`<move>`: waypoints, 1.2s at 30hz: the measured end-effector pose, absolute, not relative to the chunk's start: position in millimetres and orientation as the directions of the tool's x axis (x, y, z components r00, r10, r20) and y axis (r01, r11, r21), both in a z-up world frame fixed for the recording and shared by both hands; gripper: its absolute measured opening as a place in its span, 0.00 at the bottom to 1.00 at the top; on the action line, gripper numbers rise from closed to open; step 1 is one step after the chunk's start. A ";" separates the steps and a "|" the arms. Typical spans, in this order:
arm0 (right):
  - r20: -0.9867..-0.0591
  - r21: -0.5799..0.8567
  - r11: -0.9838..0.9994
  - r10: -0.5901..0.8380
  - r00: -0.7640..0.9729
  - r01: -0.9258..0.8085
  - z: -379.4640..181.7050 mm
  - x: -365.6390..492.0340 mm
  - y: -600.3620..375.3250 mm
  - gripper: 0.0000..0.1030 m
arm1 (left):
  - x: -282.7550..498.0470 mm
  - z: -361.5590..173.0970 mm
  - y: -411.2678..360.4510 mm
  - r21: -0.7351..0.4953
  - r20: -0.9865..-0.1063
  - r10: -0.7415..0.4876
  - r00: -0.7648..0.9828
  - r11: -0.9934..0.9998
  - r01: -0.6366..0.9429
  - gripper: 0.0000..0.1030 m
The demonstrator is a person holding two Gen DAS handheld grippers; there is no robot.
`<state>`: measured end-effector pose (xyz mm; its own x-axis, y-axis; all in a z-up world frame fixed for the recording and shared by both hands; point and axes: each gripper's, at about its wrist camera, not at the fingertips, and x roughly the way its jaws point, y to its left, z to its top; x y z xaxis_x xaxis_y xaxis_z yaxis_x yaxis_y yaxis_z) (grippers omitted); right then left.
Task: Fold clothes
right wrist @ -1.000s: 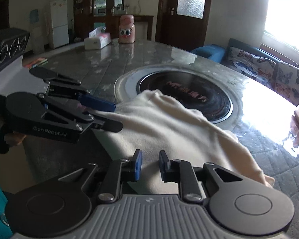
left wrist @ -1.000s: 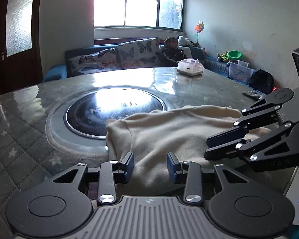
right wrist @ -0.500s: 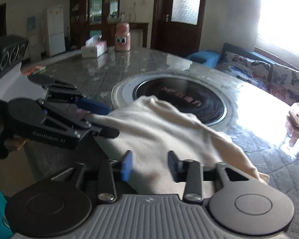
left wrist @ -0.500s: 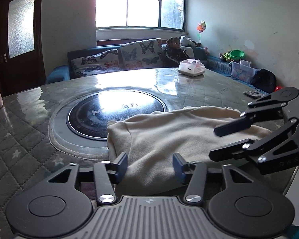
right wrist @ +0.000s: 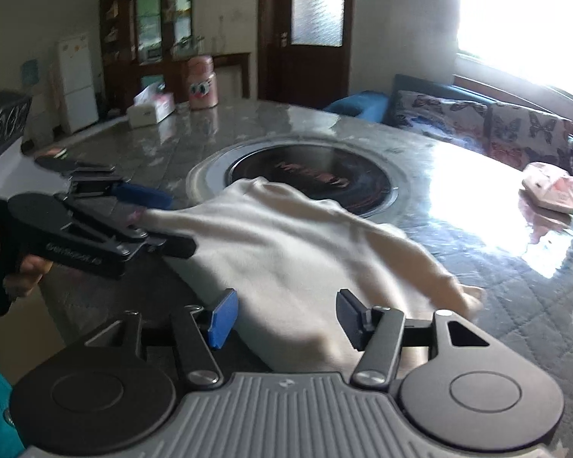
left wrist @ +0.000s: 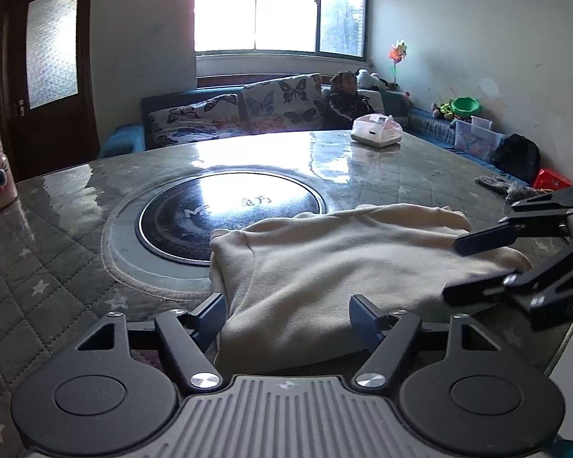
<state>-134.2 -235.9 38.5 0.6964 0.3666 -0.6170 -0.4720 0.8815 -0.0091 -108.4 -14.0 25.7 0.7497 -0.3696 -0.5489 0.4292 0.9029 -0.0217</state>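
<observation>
Cream garment folded on table, both grippers spread at its near edge.

Table [left wrist: 57,267]: cream garment [left wrist: 324,263] lies just beside the round inset hob [left wrist: 229,213], its far corner overlapping the rim. Left gripper [left wrist: 286,313] and right gripper [right wrist: 284,315] each straddle the garment's near edge, fingers wide apart, gripping nothing.

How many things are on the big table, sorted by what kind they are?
Cream garment: 1
Pink cartoon-eyed jar: 1
Tissue box: 1
White and pink device: 1
Grey fuzzy item at the table's far right edge: 1
Total: 5
</observation>
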 end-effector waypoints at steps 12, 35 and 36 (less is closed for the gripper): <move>-0.572 -0.012 0.956 0.235 0.786 -0.294 36.0 -144.5 -273.7 0.82 | -107.7 37.3 -21.7 -0.046 -0.522 -0.360 0.773 0.917 0.396 0.90; -0.557 -0.057 0.975 0.149 0.817 -0.217 27.3 -143.5 -289.0 0.92 | -102.5 41.8 -48.5 -0.031 -0.538 -0.372 0.756 0.905 0.424 0.91; -0.563 -0.060 0.975 0.145 0.814 -0.215 25.2 -141.6 -289.0 0.92 | -102.4 39.0 -52.9 -0.023 -0.543 -0.376 0.751 0.900 0.434 0.91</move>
<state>-141.6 -289.0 25.2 0.8136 0.1451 -0.5630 -0.2151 0.9748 -0.0596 -102.4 -52.9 39.0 0.7507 -0.3759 -0.5433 0.4345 0.9004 -0.0227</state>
